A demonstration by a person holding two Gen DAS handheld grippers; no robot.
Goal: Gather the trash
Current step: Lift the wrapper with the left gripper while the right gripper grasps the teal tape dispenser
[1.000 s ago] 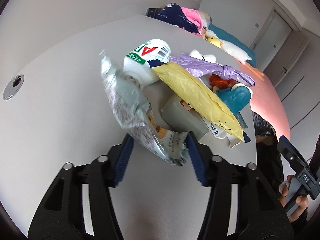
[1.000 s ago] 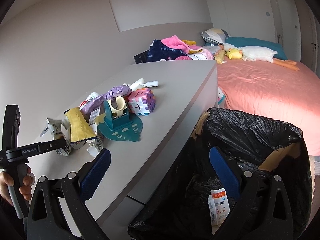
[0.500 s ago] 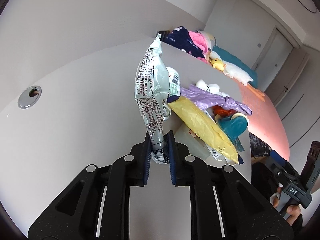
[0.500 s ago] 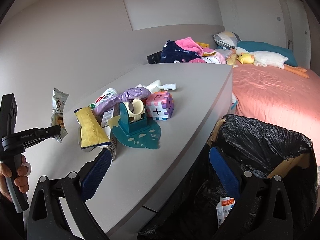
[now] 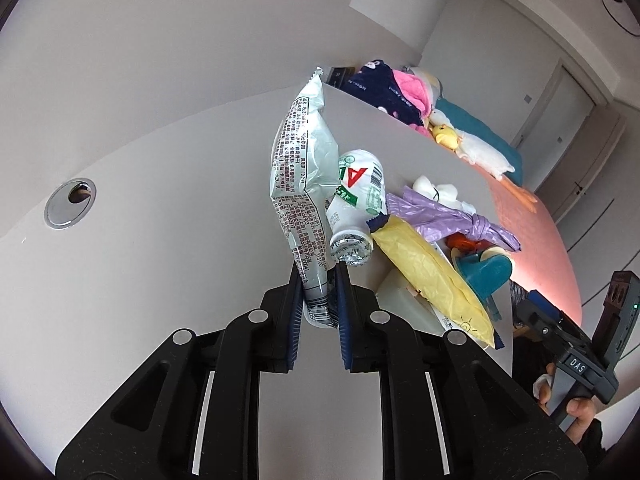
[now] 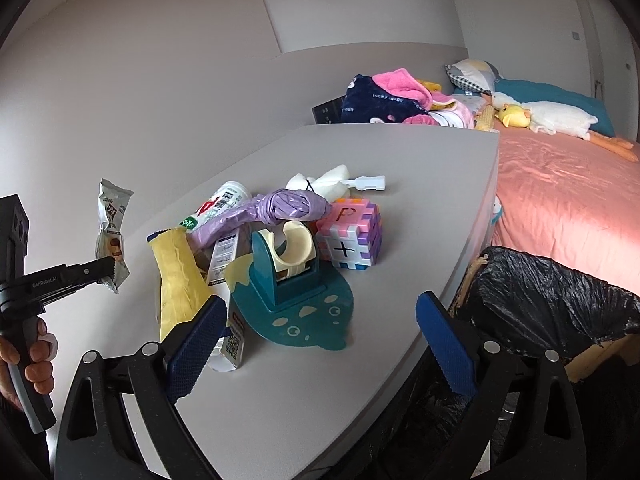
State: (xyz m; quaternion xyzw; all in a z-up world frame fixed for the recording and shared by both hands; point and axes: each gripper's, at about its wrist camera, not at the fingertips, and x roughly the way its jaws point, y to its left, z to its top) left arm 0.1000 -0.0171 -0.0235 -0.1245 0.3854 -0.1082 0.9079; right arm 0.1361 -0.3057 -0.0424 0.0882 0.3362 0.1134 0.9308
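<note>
My left gripper (image 5: 318, 300) is shut on a silver snack wrapper (image 5: 298, 176) and holds it upright above the grey table (image 5: 160, 260); the wrapper also shows in the right wrist view (image 6: 112, 224), held by the left gripper (image 6: 108, 272). On the table lie a white bottle (image 5: 356, 200), a yellow packet (image 5: 428, 272) and a knotted purple bag (image 5: 444, 216). My right gripper (image 6: 320, 344) is open and empty over the table's front edge, beside the black trash bag (image 6: 552, 300).
A teal tape dispenser (image 6: 292, 288), a pastel block cube (image 6: 350, 240) and a white soft toy (image 6: 320, 180) stand on the table. Clothes (image 6: 392, 96) lie at the far end. A pink bed (image 6: 560, 200) is on the right. A cable hole (image 5: 70, 202) is on the left.
My left gripper closed on the snack wrapper and lifted it off the table. My right gripper moved from over the trash bag toward the table, staying open.
</note>
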